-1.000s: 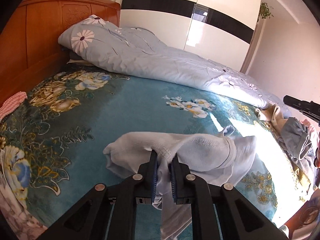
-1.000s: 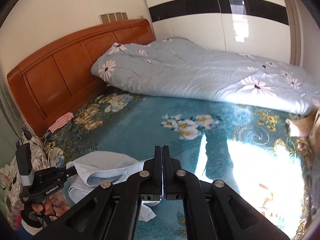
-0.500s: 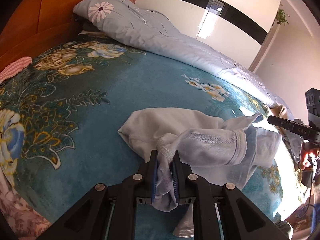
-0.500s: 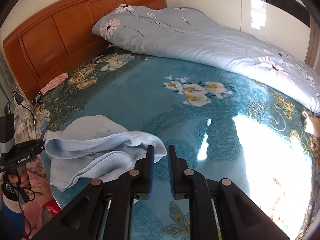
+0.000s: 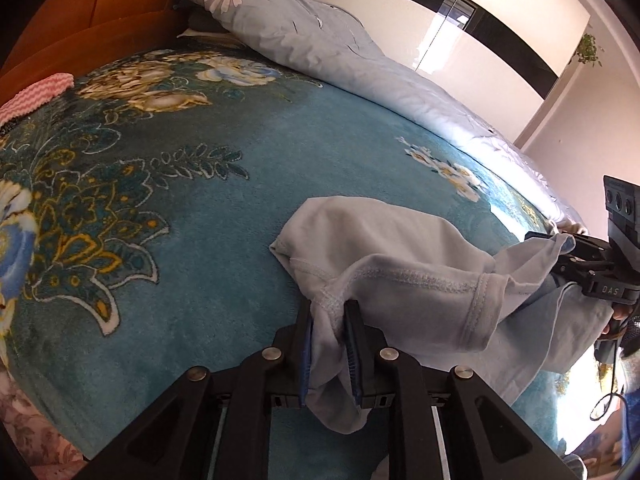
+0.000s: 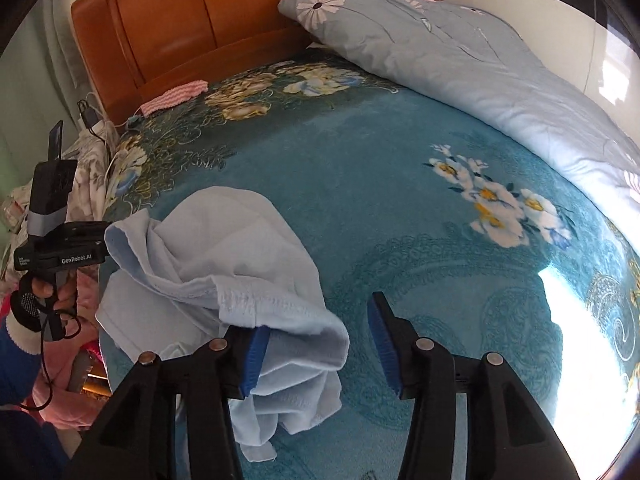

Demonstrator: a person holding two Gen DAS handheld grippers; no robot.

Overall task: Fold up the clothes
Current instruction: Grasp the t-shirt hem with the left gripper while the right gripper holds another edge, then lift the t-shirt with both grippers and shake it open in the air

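Observation:
A pale blue garment (image 5: 400, 268) lies crumpled on the teal floral blanket (image 5: 208, 232) near the bed's front edge. My left gripper (image 5: 329, 311) is shut on a seamed hem of it, and cloth hangs down between the blue pads. In the right wrist view my right gripper (image 6: 317, 319) stands open, with the garment (image 6: 224, 248) draped over its left finger and partly in the gap. The left view shows the right gripper (image 5: 578, 262) at the garment's far edge. A hand holds the left gripper (image 6: 64, 256) at the left of the right view.
A grey-blue flowered quilt (image 6: 460, 56) is bunched along the far side of the bed below an orange wooden headboard (image 6: 192, 12). A pink knitted piece (image 6: 176, 94) lies near the headboard. A bright sun patch (image 6: 580, 344) falls at the right. A black-striped white wardrobe (image 5: 460, 16) stands behind.
My right gripper went from shut to wide open and came down against the garment. My left gripper kept its hold and moved lower and closer to the blanket.

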